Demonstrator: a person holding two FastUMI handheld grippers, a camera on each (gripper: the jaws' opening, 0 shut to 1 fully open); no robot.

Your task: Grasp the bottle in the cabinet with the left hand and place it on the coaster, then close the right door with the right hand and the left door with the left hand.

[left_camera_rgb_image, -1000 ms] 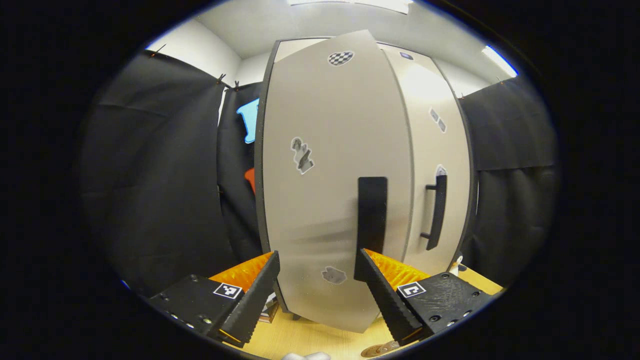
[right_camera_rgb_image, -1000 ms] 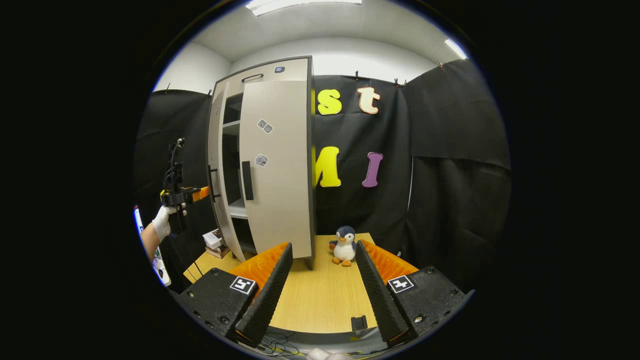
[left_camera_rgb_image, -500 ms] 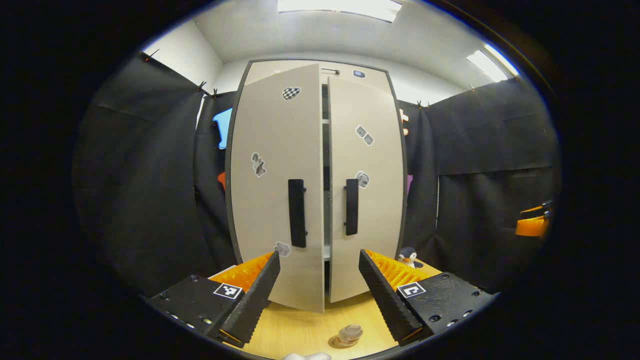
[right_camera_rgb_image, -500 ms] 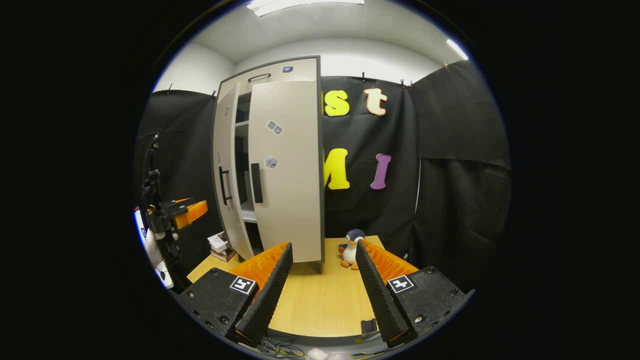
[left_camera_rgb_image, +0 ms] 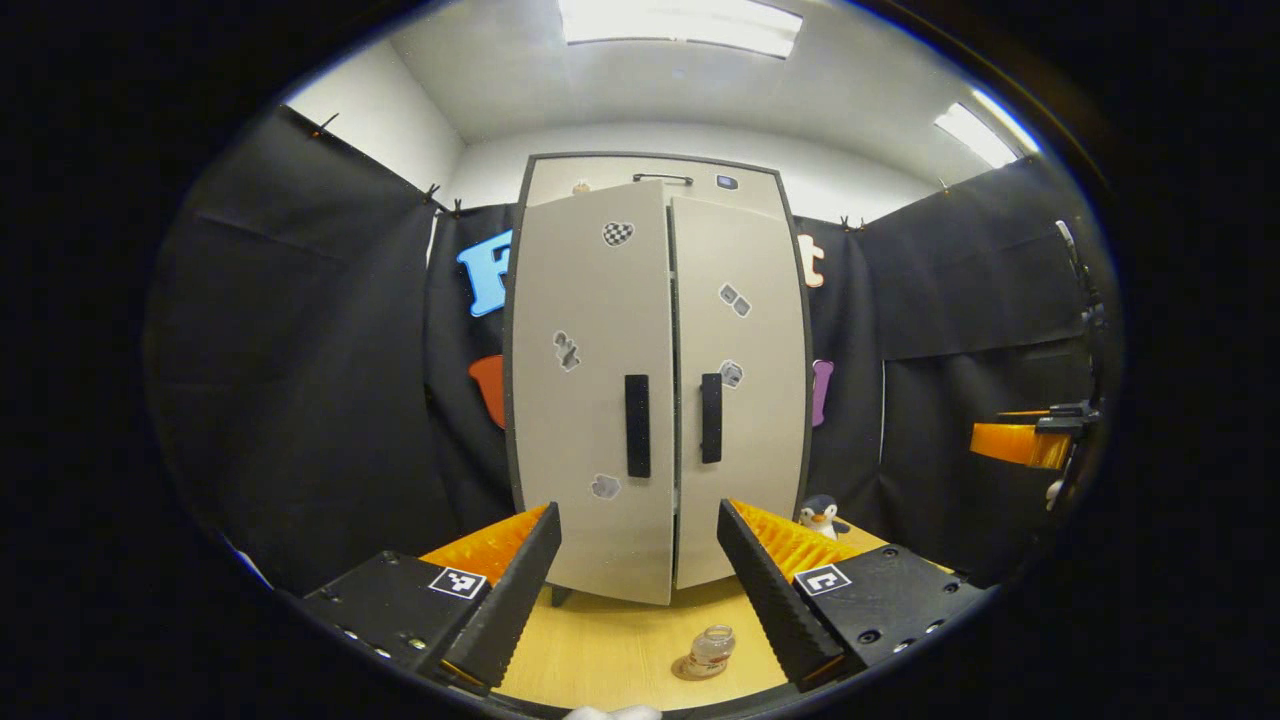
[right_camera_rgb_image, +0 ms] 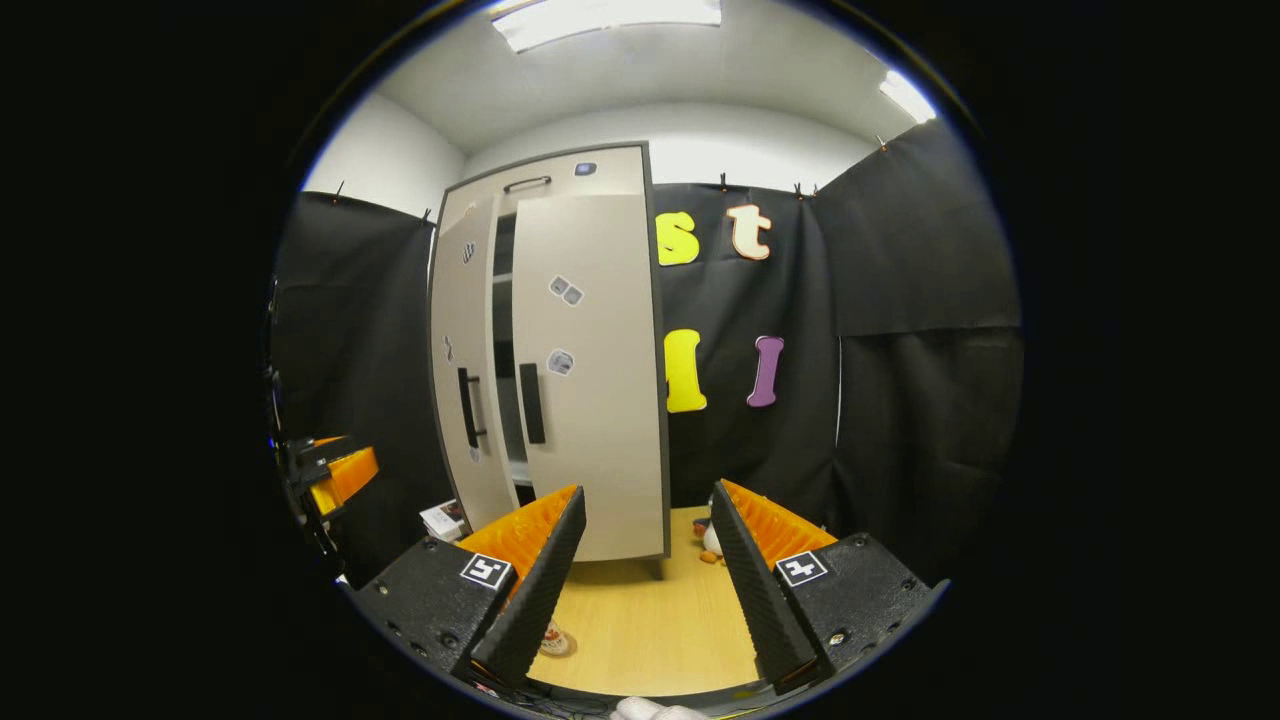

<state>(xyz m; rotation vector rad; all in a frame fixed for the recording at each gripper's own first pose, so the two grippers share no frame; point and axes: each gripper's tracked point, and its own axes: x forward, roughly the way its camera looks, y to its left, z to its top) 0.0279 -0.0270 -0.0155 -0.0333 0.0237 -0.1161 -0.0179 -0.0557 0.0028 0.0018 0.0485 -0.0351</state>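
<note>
A tall beige cabinet stands at the back of the wooden table (left_camera_rgb_image: 610, 655). Its left door (left_camera_rgb_image: 590, 400) hangs slightly ajar, and the right door (left_camera_rgb_image: 740, 380) sits almost flush. A small clear bottle (left_camera_rgb_image: 712, 645) stands upright on a round coaster (left_camera_rgb_image: 692, 670) in front of the cabinet. My left gripper (left_camera_rgb_image: 637, 590) is open and empty, well back from the doors. My right gripper (right_camera_rgb_image: 645, 590) is open and empty too, off to the cabinet's right. In the right gripper view a dark gap shows between the left door (right_camera_rgb_image: 460, 380) and the right door (right_camera_rgb_image: 590, 380); the coaster (right_camera_rgb_image: 556, 642) peeks out beside my finger.
A toy penguin (left_camera_rgb_image: 820, 517) sits on the table right of the cabinet. A stack of books (right_camera_rgb_image: 440, 518) lies at the cabinet's left foot. The other gripper (left_camera_rgb_image: 1020, 443) hangs at the far right of the left gripper view. Black cloth walls close in all around.
My left gripper has drawn back from the left door, which swung from wide open to nearly shut. The bottle on its coaster came into view. My right gripper backed away slightly.
</note>
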